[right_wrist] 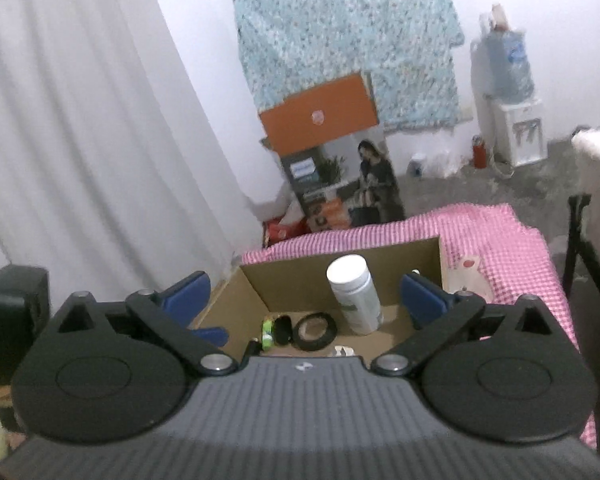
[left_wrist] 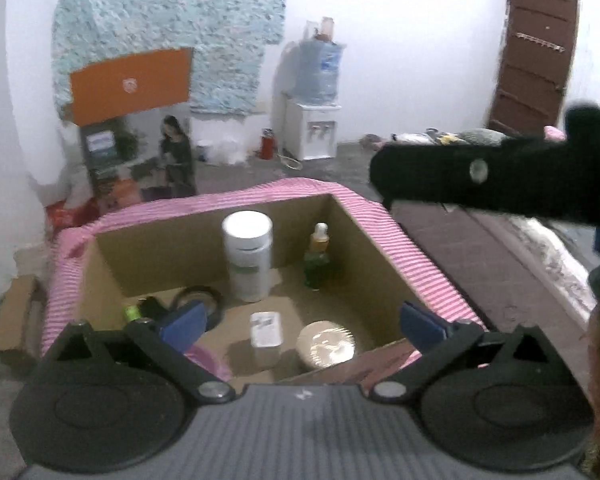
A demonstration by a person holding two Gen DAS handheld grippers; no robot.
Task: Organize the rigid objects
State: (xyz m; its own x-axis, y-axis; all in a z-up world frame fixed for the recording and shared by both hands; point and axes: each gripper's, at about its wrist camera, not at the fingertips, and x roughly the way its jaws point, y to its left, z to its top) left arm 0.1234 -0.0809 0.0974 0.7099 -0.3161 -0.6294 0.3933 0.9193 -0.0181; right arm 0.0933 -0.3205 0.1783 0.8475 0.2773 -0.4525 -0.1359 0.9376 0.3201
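Observation:
An open cardboard box (left_wrist: 160,256) stands on a pink striped cloth (left_wrist: 384,232). Inside it are a tall white jar (left_wrist: 247,256), a green and amber dropper bottle (left_wrist: 318,260), a black tape roll (left_wrist: 198,300), a small white packet (left_wrist: 265,328), a round gold-lidded tin (left_wrist: 326,344) and a green item (left_wrist: 132,312). My left gripper (left_wrist: 302,326) hangs open above the box's near side, nothing between its blue pads. My right gripper (right_wrist: 305,296) is also open and empty, above the same box (right_wrist: 292,284), facing the jar (right_wrist: 354,292) and tape roll (right_wrist: 315,330). Its black body (left_wrist: 480,176) crosses the left wrist view.
Behind the box stands a printed carton with an orange flap (right_wrist: 320,120). A water dispenser (left_wrist: 312,132) is at the far wall, a brown door (left_wrist: 536,56) far right. White curtain (right_wrist: 80,120) and a black speaker (right_wrist: 12,312) lie left. Patterned rug (left_wrist: 540,248) on the right.

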